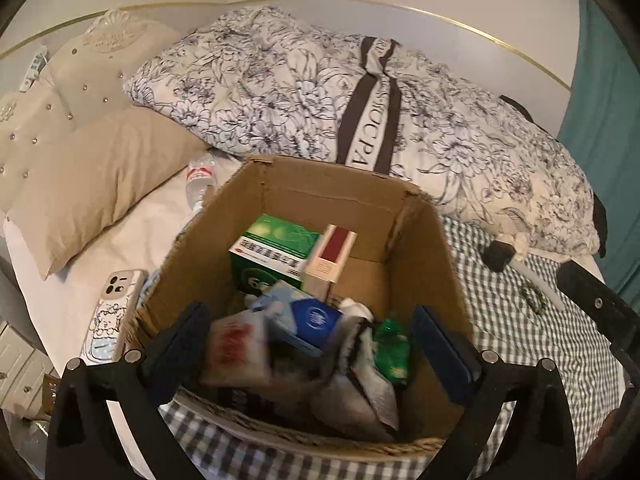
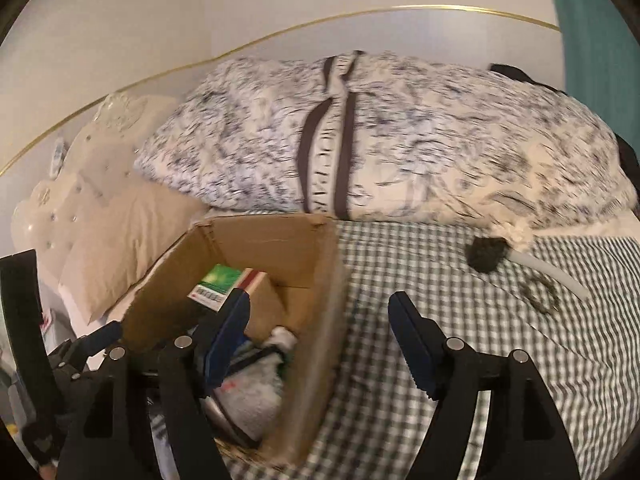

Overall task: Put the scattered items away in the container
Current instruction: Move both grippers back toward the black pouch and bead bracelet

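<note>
An open cardboard box (image 1: 352, 208) sits in a woven basket (image 1: 320, 446) on the bed. Inside lie a green carton (image 1: 276, 240), a red-and-white carton (image 1: 332, 256), a blue tin (image 1: 316, 316), a green packet (image 1: 392, 344) and white cloth. My left gripper (image 1: 310, 312) hangs open over the box, with a blurred red-and-white packet (image 1: 236, 344) loose between its fingers. My right gripper (image 2: 318, 298) is open too, astride the box's right wall (image 2: 328, 320) without pressing it. A phone (image 1: 116, 308) and a water bottle (image 1: 200, 180) lie left of the box.
A black fuzzy item (image 2: 486, 254), a small dark object (image 2: 540, 298) and a white tube (image 2: 560, 280) lie on the checked blanket (image 2: 440, 280) to the right. A folded floral quilt (image 1: 320, 92) and a beige pillow (image 1: 100, 184) lie behind, against the wall and padded headboard.
</note>
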### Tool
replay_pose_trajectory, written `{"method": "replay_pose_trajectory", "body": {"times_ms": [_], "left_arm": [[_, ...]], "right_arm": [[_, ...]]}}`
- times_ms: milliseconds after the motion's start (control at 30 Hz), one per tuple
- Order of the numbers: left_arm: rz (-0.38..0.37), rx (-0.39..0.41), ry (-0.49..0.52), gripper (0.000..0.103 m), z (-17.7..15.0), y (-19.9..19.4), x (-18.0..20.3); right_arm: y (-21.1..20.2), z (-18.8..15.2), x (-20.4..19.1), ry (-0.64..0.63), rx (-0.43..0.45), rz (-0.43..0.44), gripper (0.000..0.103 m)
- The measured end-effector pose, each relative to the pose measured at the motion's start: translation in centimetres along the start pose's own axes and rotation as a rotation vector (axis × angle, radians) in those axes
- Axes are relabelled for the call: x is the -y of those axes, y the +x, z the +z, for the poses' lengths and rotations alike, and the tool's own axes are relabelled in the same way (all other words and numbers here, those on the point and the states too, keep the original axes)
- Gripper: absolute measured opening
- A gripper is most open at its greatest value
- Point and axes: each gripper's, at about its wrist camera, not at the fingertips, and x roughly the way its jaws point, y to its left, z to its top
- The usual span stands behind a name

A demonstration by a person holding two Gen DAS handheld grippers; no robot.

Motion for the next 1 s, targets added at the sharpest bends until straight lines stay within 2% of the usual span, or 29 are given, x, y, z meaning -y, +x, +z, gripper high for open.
{"method": "replay_pose_trajectory", "body": {"times_ms": [333,500,600,733,800,1000], "left_arm": [[-0.066,0.008,0.077,0.103,-1.9,-3.2,7.1],[-0.103,-0.018,0.110,0.103,-3.5,-3.5,11.2],[-0.125,-0.041,0.124,0.103,-4.6,-3.2,13.3],[-0.132,-0.072,0.160,0.103,-5.8,-2.2,16.0],[-0.135,-0.090,0.182,0.103,-6.3,-1.3,17.3],[-0.145,-0.113,0.211,0.103,-6.0,2.6,20.4]], "right_arm": [[-6.6,-2.6,10.3,0.109,0.038,-0.141,0.072],[-9.9,-4.5,15.0,0.156,0.049,-0.213,0.072],[-11.3,-5.7,16.9,0.165,0.055,-0.220,0.072],[-12.0,-7.0,18.4,0.165,0.052,-0.219,0.073],[-12.0,-7.3,19.1,0.160,0.049,-0.227,0.079],[-10.2,-7.7,21.5,0.175,0.046,-0.227,0.086]]}}
